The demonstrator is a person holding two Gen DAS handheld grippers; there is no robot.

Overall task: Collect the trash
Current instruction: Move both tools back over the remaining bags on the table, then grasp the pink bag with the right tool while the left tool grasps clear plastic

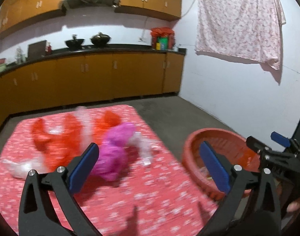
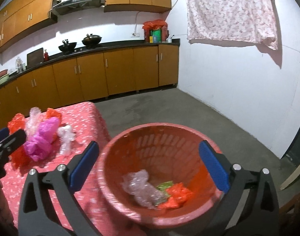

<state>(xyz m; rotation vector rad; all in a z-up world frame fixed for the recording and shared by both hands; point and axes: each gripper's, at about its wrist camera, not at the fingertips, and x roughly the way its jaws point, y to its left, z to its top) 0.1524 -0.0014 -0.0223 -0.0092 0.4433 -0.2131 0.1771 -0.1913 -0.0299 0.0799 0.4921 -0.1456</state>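
Note:
A pile of trash lies on the red flowered tablecloth point(image 1: 142, 200): a magenta plastic bag point(image 1: 114, 153), orange-red bags point(image 1: 55, 139) and clear crumpled plastic point(image 1: 144, 147). My left gripper point(image 1: 148, 169) is open and empty, above the table in front of the magenta bag. My right gripper point(image 2: 150, 167) is open and empty above the red slotted basket point(image 2: 130, 212), which holds clear bubble wrap point(image 2: 142, 188), an orange bag point(image 2: 175, 196) and a green scrap point(image 2: 164, 185). The pile also shows in the right wrist view, with the magenta bag point(image 2: 41, 143) at left.
The basket point(image 1: 191, 153) stands off the table's right edge. Grey concrete floor point(image 2: 169, 108) lies beyond. Orange kitchen cabinets point(image 2: 110, 72) with woks on the counter line the far wall. A flowered cloth point(image 2: 230, 9) hangs on the white right wall.

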